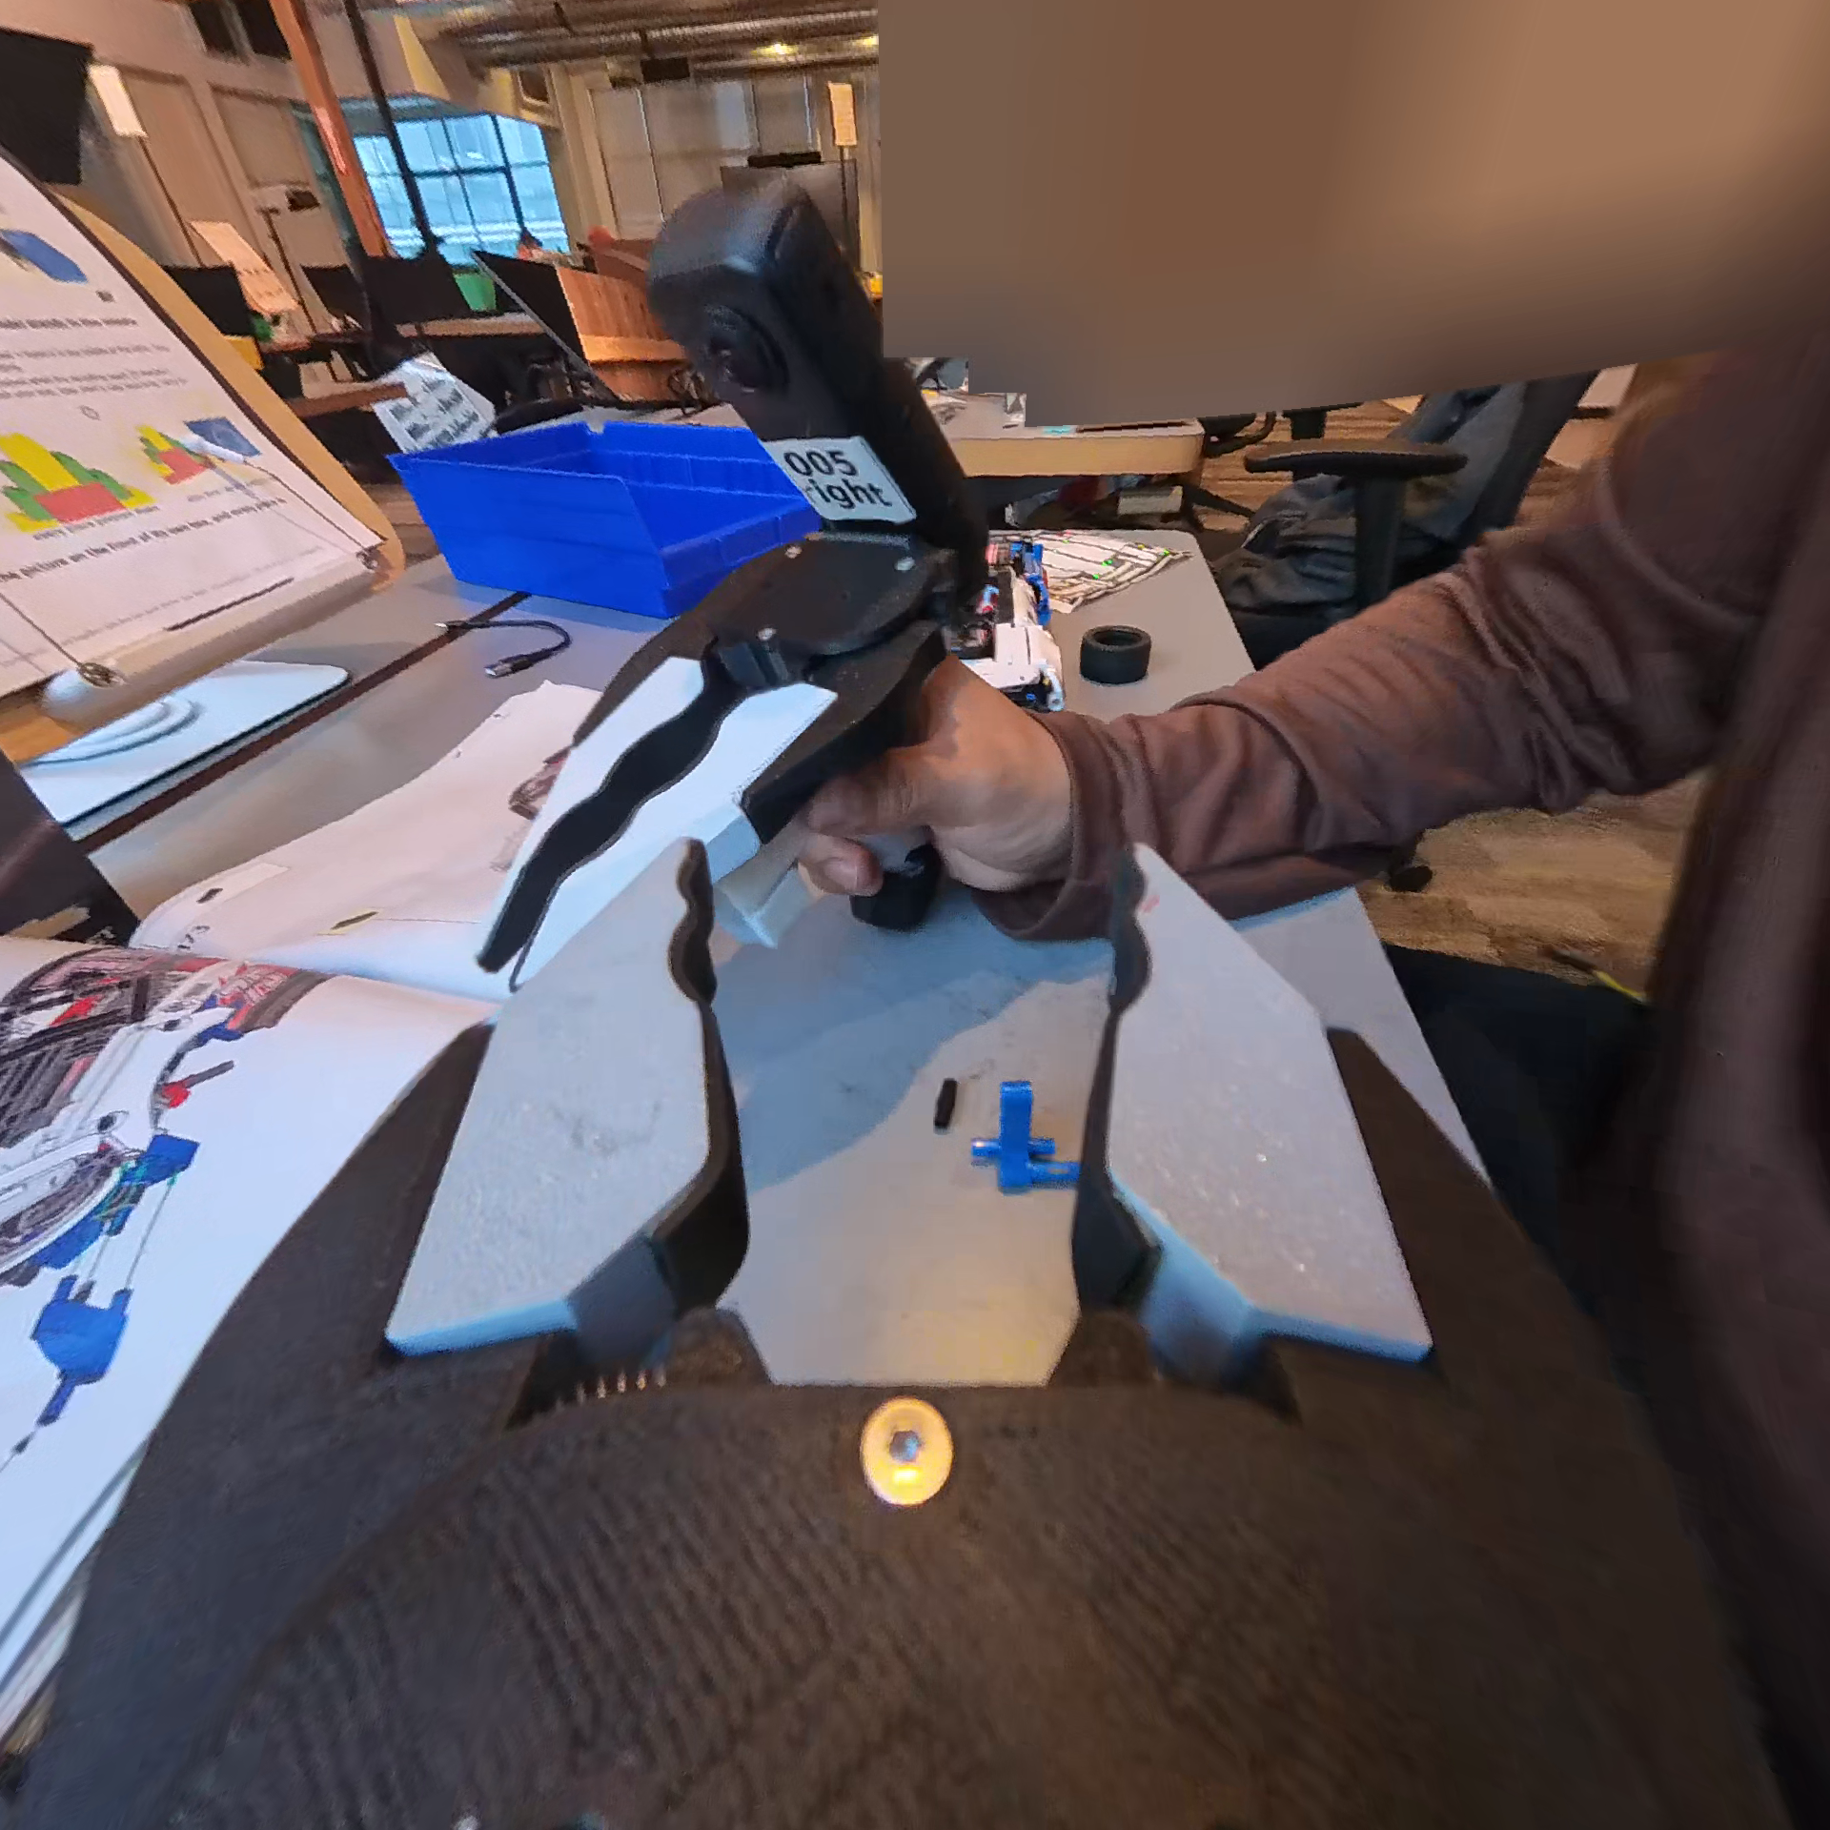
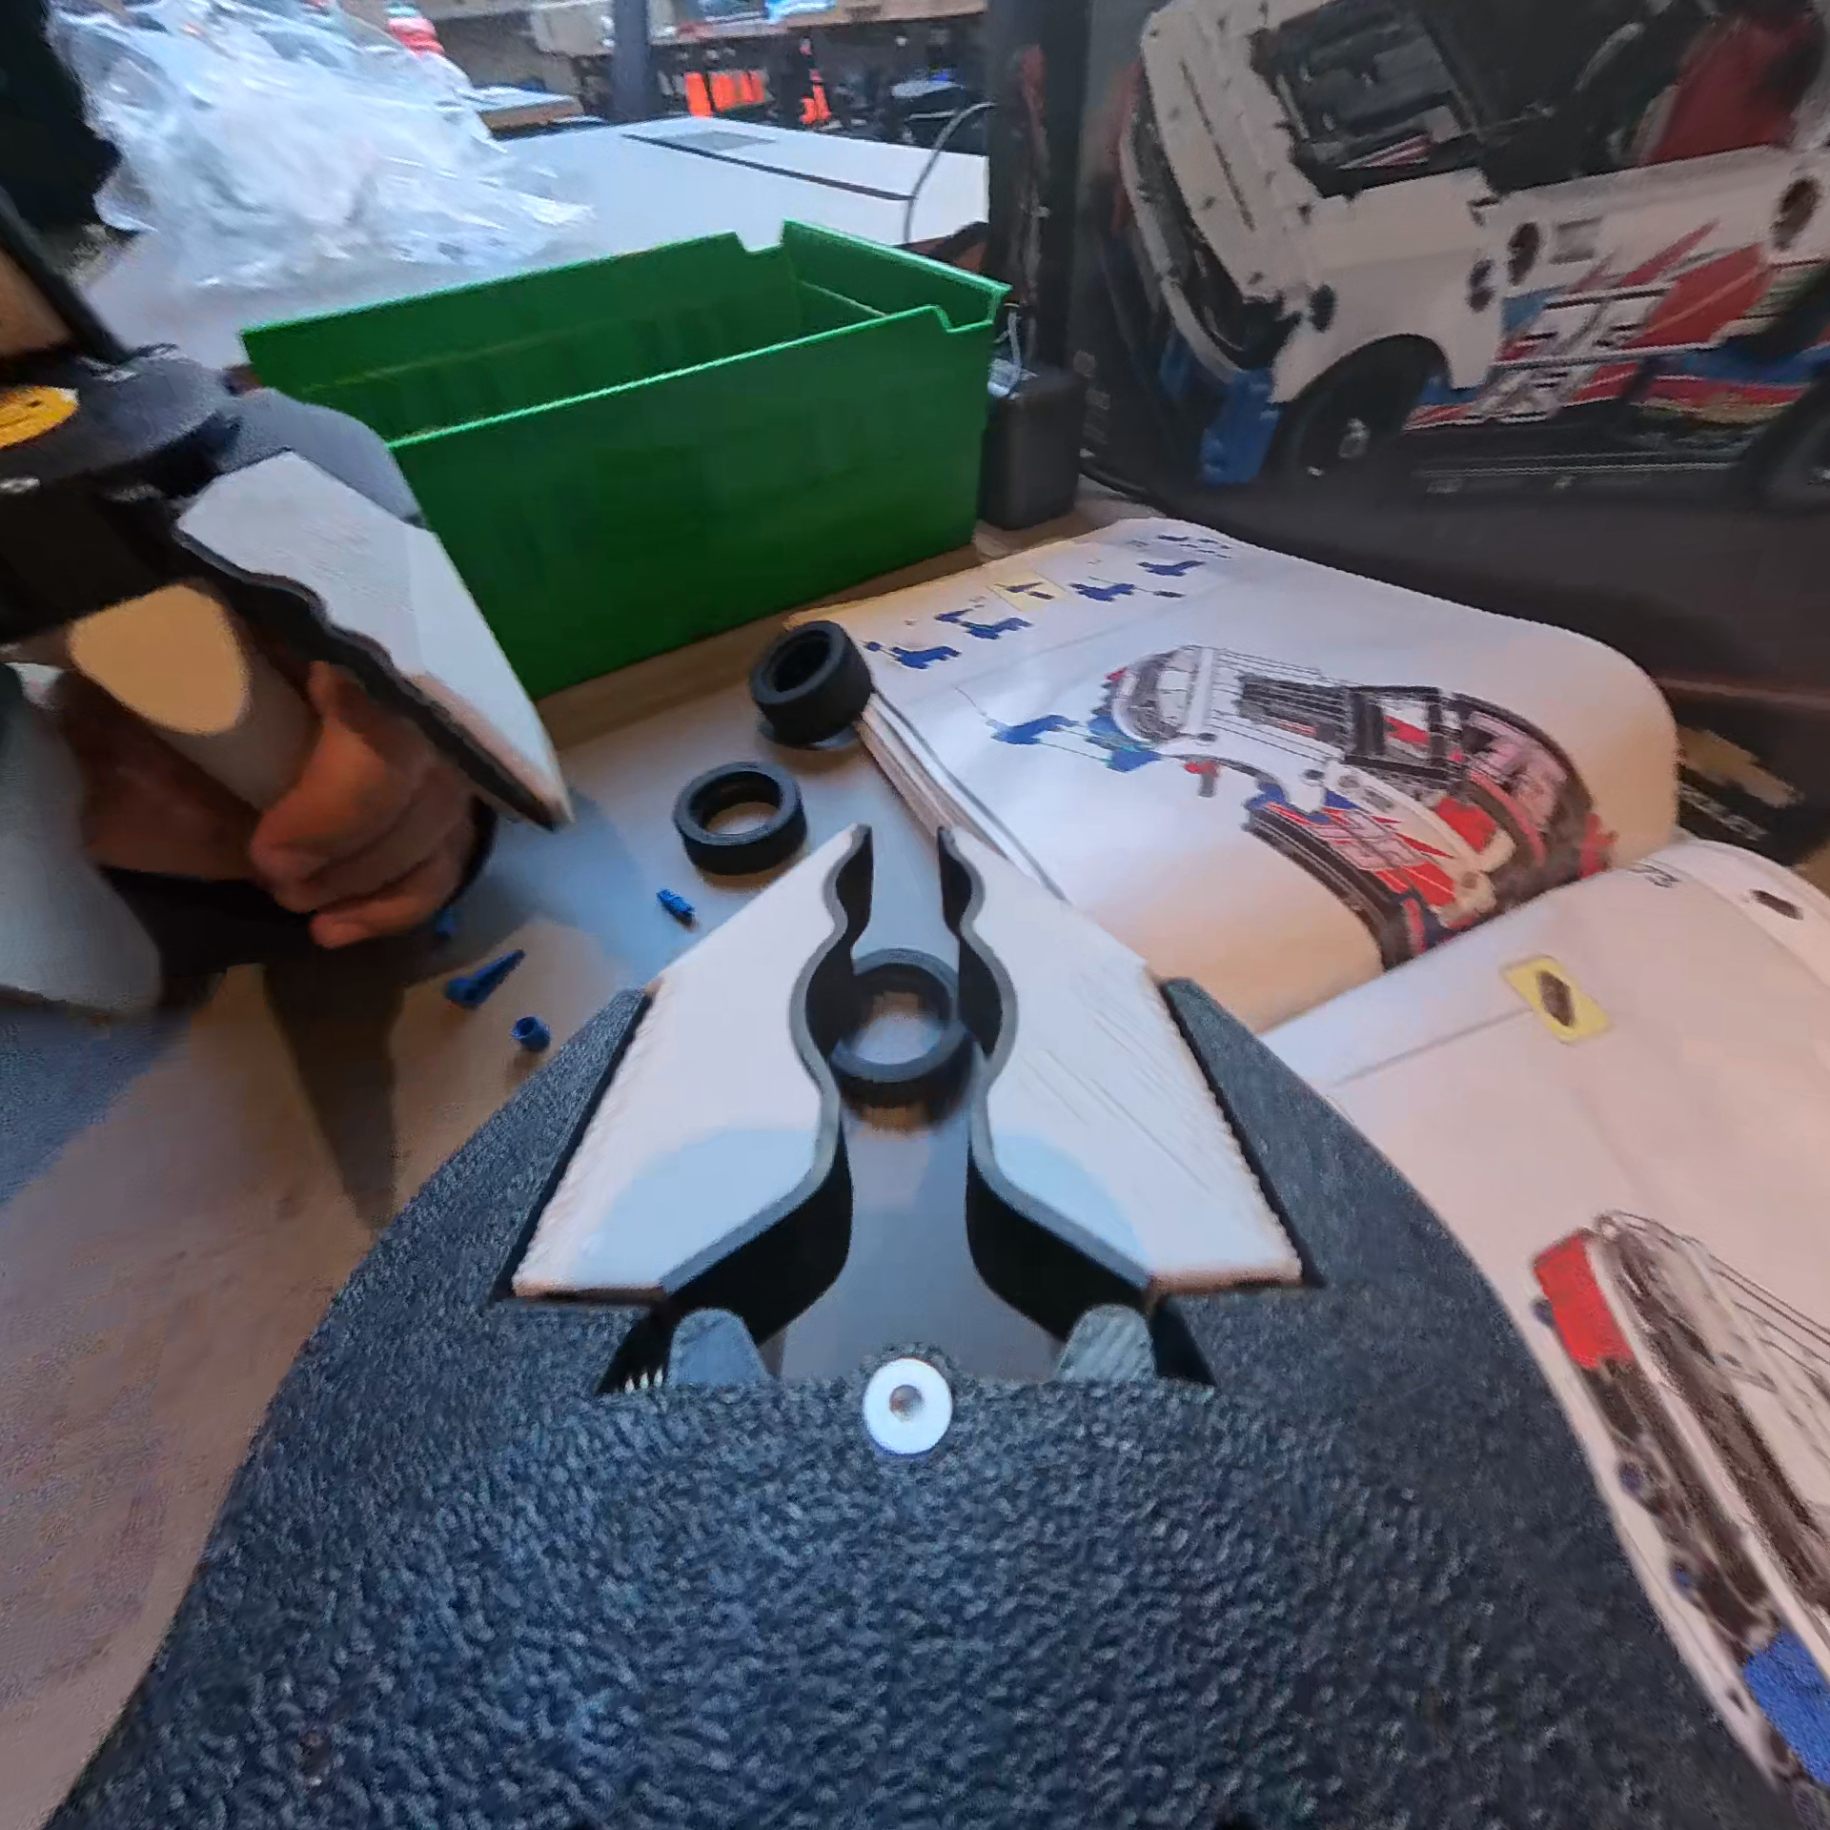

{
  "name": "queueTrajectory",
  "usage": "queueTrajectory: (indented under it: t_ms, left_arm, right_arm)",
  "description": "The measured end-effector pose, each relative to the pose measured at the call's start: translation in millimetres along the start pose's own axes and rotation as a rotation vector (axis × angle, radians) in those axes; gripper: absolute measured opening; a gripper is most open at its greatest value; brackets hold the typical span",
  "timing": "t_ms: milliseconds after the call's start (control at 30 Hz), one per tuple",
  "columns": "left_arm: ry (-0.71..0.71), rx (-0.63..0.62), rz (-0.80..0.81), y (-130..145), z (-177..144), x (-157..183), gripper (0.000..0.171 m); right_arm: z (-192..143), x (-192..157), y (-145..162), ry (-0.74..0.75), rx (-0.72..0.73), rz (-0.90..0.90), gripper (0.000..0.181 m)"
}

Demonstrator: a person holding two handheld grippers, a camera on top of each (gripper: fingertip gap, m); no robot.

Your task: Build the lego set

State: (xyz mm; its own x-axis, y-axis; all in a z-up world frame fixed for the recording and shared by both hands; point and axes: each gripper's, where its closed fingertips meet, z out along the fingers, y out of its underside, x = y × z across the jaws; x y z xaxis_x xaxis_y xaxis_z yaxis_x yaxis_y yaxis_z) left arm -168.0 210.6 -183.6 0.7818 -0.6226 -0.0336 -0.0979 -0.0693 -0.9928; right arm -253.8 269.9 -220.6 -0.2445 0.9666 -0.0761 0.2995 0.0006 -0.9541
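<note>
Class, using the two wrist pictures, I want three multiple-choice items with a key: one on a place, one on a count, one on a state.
1. Where is the green bin?
A. Behind the loose tyres
B. On the open booklet
C. Inside the blue bin

2. How many black tyres show in the right wrist view?
A. One
B. Three
C. Five

3. What is the right gripper doing?
A. Gripping a tyre
B. Gripping a blue pin
C. Wide open, empty

Key: 1 A, it stands beyond the tyres. 2 B, two on the table, one gripped. 3 A, its fingers clamp a tyre.
</note>
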Motion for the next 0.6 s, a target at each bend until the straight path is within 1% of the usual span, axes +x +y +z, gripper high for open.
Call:
queueTrajectory:
  t_ms: [133, 233, 300, 400, 433, 500, 600]
  left_arm:
    - [0.024, -0.020, 0.038, 2.6, -0.2, 8.8, 0.077]
    - [0.028, -0.018, 0.013, 4.3, -3.0, 6.1, 0.076]
    - [0.036, -0.002, -0.028, 1.6, -3.7, 4.7, 0.076]
    - [0.022, 0.005, -0.050, -0.6, -3.8, 1.9, 0.074]
    - [0.013, 0.002, -0.047, -1.0, -3.4, 1.3, 0.073]
    - [-0.010, -0.017, -0.032, 1.0, -1.8, -0.4, 0.065]
    - [-0.016, -0.045, -0.010, 4.8, 0.4, 0.2, 0.065]
  right_arm:
    - [4.3, -16.7, 3.9, -0.042, -0.018, -0.077, 0.009]
    - [7.4, -20.3, 7.7, -0.072, -0.038, -0.083, 0.010]
    - [6.2, -18.3, 5.8, -0.073, -0.025, -0.074, 0.009]
    - [2.9, -10.9, 5.7, -0.050, -0.020, -0.066, 0.009]
    - [1.7, -9.2, 5.6, -0.046, -0.018, -0.063, 0.009]
    - [-0.2, -6.2, 4.9, -0.035, -0.012, -0.056, 0.009]
    - [-0.7, -3.7, 4.6, -0.021, -0.008, -0.056, 0.010]
